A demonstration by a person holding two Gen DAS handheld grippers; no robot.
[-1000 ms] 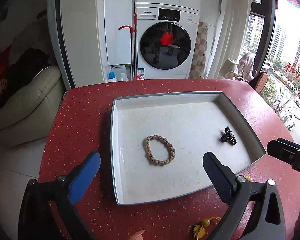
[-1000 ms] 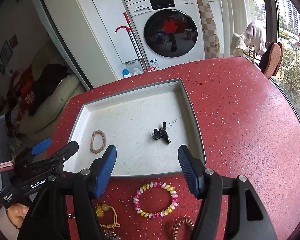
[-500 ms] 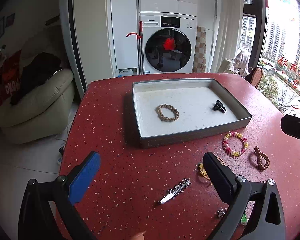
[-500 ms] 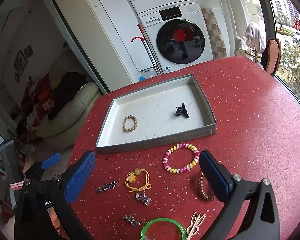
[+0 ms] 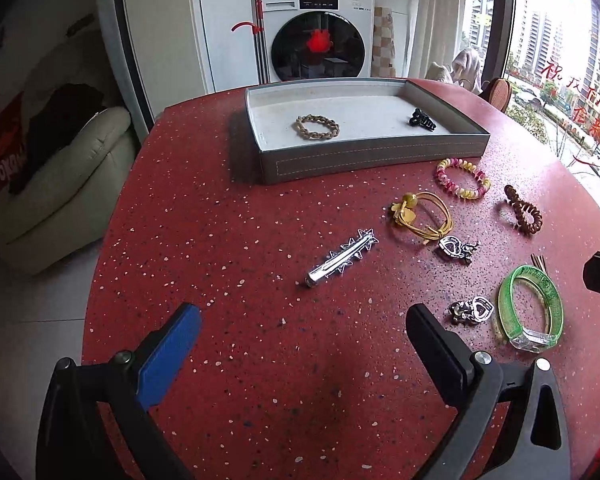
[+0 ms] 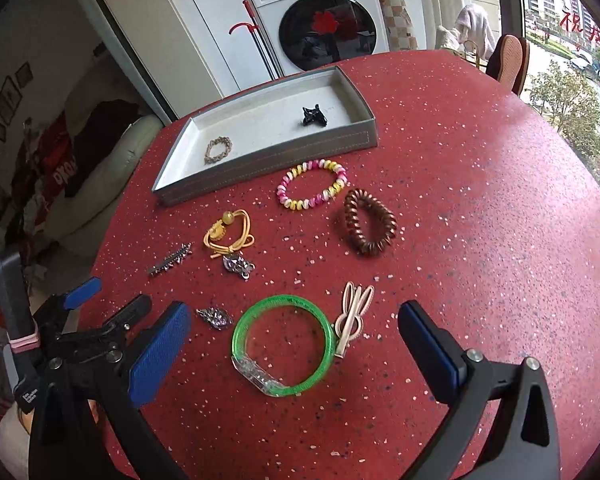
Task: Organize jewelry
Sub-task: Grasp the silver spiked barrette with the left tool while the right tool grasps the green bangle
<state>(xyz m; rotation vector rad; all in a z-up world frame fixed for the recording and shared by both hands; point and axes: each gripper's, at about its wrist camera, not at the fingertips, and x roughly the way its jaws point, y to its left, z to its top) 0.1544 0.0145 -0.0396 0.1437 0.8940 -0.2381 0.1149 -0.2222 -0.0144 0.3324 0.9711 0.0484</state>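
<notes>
Left gripper (image 5: pixel 300 332) wide apart, empty, above red table (image 5: pixel 220 240); silver hair clip (image 5: pixel 342 257) just ahead; tray (image 5: pixel 372 152) beyond.

Legible text — "Panasonic" on washing machine (image 5: pixel 315 36) front panel; red Chinese characters on window (image 5: pixel 572 92) glass; other print too small.

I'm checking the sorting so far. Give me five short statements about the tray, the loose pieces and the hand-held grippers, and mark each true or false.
1. The tray holds two items, a braided bracelet and a black claw clip. True.
2. The green bangle lies in the tray. False: it lies on the red table, nearest the right hand-held gripper.
3. Both hand-held grippers are open and hold nothing. True; the left hand-held gripper too.
4. The beaded bracelet leans on the bangle. False: it lies by the tray's near wall, apart from the bangle.
5. The silver barrette is gripped. False: it lies free on the table.
</notes>
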